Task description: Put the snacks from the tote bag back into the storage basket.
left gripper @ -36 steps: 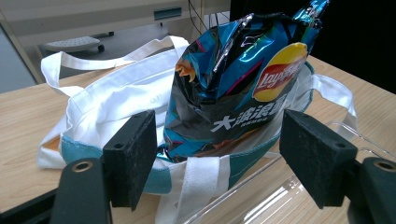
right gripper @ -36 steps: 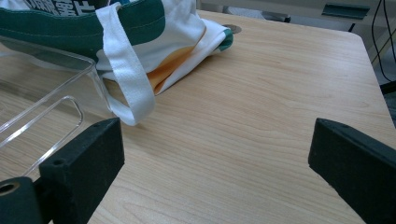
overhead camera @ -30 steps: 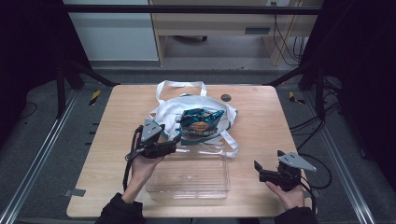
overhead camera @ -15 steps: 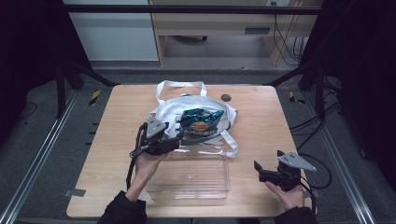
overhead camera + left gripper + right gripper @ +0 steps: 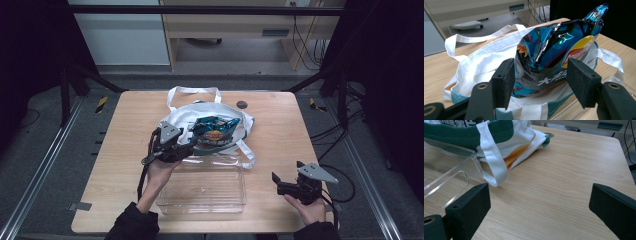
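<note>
Two hand-held grippers gape: the left hand-held gripper brackets a blue chip bag atop the white tote; the right hand-held gripper rests on the surface beside a clear bin.

Chip bag and cloth bag
The shiny blue chip bag sticks up out of the white cloth bag, just behind the clear box.

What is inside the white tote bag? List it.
A blue chip bag sticks out of the white tote bag's mouth, between the open left gripper jaws. Anything deeper is covered by cloth.
</note>
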